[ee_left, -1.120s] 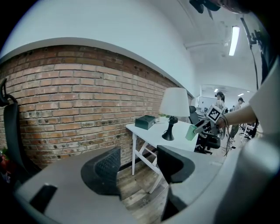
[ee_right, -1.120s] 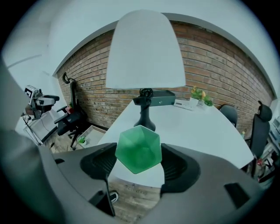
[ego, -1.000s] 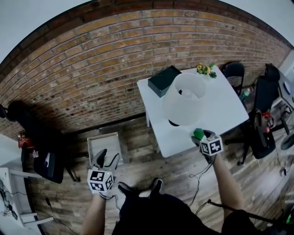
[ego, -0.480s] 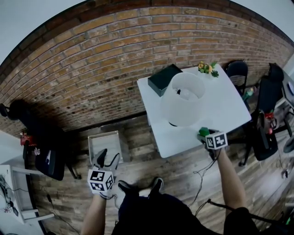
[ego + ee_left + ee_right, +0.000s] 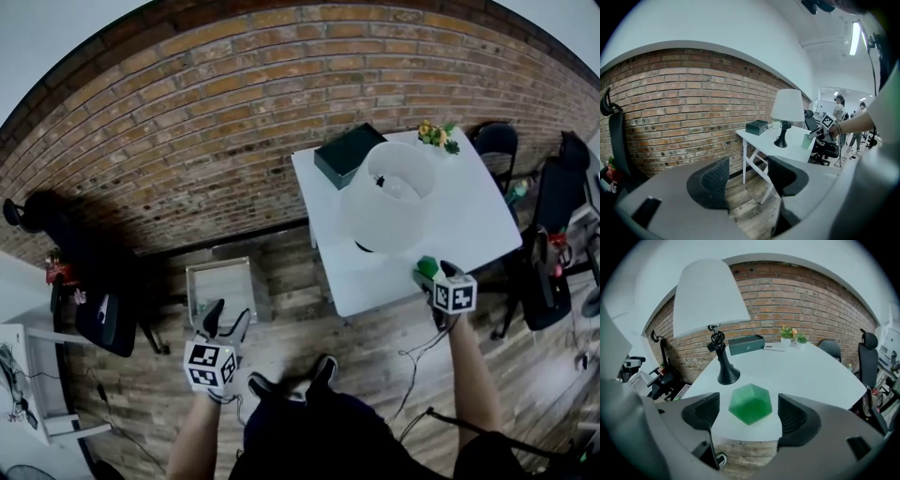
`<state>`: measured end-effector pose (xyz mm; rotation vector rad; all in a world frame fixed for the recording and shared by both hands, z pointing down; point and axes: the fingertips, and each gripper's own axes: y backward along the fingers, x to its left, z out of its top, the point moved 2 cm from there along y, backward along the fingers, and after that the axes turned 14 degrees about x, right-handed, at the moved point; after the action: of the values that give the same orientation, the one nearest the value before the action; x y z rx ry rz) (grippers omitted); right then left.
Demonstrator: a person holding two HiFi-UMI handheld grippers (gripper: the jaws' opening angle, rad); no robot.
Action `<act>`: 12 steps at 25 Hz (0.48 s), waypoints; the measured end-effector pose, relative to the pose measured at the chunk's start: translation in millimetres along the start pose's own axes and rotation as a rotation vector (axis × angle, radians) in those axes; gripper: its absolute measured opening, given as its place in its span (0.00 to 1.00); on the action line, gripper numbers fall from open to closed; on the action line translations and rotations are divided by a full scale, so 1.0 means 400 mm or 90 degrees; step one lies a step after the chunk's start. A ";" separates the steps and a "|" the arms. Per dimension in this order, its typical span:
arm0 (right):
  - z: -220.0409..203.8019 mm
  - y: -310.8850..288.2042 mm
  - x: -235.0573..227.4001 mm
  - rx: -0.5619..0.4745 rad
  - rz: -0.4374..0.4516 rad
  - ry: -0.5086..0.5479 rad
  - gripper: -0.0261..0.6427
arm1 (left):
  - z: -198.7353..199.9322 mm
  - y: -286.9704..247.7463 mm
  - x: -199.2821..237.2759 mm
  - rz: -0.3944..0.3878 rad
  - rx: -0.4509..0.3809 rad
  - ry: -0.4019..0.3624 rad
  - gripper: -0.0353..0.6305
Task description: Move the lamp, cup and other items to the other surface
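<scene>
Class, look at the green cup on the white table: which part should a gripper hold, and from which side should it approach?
Grip the green cup across two opposite flat facets of its wall. Come in from the table's near edge, probably, since the lamp stands behind it. The right gripper, whose jaws have just been opening, straddles it there without touching.

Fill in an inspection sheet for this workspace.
Surface: white table against the brick wall.
Job's things: lamp upright on the table; green cup near its front edge.
Clutter: dark box and small flowers at the far side.
Grippers: left gripper open, empty, over the wooden floor; right gripper jaws have just been opening, cup between them, untouched.
Cables: cable on the floor under the right arm.
Surroundings: office chairs right of the table; low grey stand by the wall.
</scene>
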<state>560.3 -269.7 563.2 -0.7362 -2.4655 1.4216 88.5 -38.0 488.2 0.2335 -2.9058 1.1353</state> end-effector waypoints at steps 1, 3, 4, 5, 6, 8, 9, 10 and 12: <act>0.008 0.022 0.006 -0.026 -0.008 -0.007 0.63 | -0.002 0.001 0.007 -0.001 -0.001 0.001 0.44; 0.024 0.069 0.025 -0.085 -0.033 -0.008 0.58 | -0.010 0.007 0.024 -0.004 -0.006 0.009 0.44; 0.030 0.092 0.040 -0.114 -0.048 -0.003 0.57 | -0.017 0.013 0.036 -0.007 -0.010 0.017 0.43; 0.033 0.112 0.058 -0.140 -0.062 0.004 0.56 | -0.025 0.022 0.049 -0.009 -0.013 0.026 0.43; 0.034 0.129 0.079 -0.163 -0.075 0.012 0.54 | -0.035 0.032 0.064 -0.011 -0.017 0.033 0.44; 0.045 0.162 0.139 -0.200 -0.092 0.035 0.51 | -0.063 0.057 0.098 -0.009 -0.021 0.040 0.44; 0.054 0.177 0.179 -0.214 -0.096 0.046 0.50 | -0.080 0.072 0.117 -0.006 -0.022 0.043 0.44; 0.062 0.188 0.224 -0.224 -0.096 0.056 0.49 | -0.100 0.090 0.140 -0.003 -0.022 0.048 0.44; 0.073 0.196 0.319 -0.234 -0.086 0.078 0.49 | -0.143 0.132 0.188 0.005 -0.024 0.058 0.43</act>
<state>464.3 -194.0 472.2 -0.6821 -2.6505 0.8600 4.2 28.8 499.7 0.1647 -2.8479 1.0626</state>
